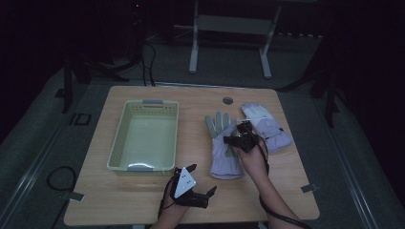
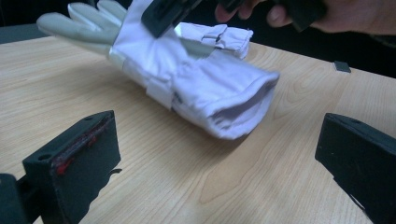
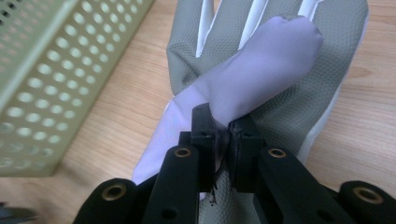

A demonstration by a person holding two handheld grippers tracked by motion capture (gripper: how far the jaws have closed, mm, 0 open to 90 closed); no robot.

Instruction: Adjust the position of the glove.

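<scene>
Right tool (image 3: pixel 223 135) clenched on the glove (image 1: pixel 224 150); left tool (image 1: pixel 200 181) released; basket (image 1: pixel 143 102) bare.

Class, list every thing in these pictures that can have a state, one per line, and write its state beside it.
Near glove: flat on the table, thumb pinched by the right gripper.
Far glove: lying flat, untouched.
Basket: upright, empty.
Right gripper: fingers shut on the near glove's thumb.
Left gripper: open, holding nothing, over the table's front edge.
Table: bears the basket and both gloves.
</scene>
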